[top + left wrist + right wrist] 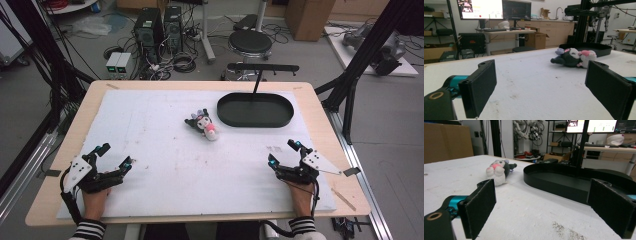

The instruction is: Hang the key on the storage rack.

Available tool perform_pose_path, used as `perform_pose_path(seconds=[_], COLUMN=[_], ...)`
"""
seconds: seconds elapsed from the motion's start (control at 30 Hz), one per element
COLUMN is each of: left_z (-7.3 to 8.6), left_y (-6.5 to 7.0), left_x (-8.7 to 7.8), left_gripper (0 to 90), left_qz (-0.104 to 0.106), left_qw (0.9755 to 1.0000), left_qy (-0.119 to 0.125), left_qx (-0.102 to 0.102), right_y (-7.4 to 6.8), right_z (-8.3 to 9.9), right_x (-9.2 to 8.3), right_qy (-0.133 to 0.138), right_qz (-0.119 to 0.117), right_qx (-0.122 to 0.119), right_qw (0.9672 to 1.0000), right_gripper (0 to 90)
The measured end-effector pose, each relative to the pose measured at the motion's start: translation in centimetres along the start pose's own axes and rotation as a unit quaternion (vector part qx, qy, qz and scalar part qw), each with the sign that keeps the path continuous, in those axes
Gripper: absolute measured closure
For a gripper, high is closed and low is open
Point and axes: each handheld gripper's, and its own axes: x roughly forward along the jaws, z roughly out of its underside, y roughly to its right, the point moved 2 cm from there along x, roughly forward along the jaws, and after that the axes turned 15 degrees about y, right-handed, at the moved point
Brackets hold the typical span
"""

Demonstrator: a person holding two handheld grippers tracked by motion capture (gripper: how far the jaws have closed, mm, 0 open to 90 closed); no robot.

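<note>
A small plush toy [204,125], dark grey with a white and pink front, lies on its side on the white mat [165,160] near the table's middle. The plush toy [573,57] shows ahead of the left jaws and also lies as the plush toy [499,171] left of the right jaws. A black oval tray [255,111] stands empty just right of it; the tray [564,181] sits close in the right gripper view. My left gripper [116,156] rests open at the near left. My right gripper [283,153] rests open at the near right. Both hold nothing.
A black T-shaped stand [261,70] rises behind the tray. Bare wooden table border [345,195] runs around the mat. Beyond the far edge are computer towers [157,27], a stool [250,44], cables and cardboard boxes on the floor.
</note>
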Motion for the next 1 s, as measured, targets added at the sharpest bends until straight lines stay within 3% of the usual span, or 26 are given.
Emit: perform_pose_path(seconds=[0.8,0.9,1.0], left_z=[0.0,0.0,0.0], left_y=[0.0,0.0,0.0], left_x=[0.0,-0.1,-0.1], left_gripper=[10.7,10.7,10.7], left_qz=[0.001,0.001,-0.001], left_qw=[1.0,1.0,1.0], left_qy=[0.004,0.003,0.003], left_qx=[0.0,0.001,0.0], right_y=[0.0,0.1,-0.1], right_z=[0.0,-0.2,-1.5], right_x=[0.2,0.6,1.9], right_qy=[-0.01,-0.028,-0.046], right_qz=[0.001,0.0,-0.022], right_qx=[-0.001,-0.002,-0.01], right_qw=[0.9999,0.9996,0.9986], right_gripper=[7.7,7.7,7.7])
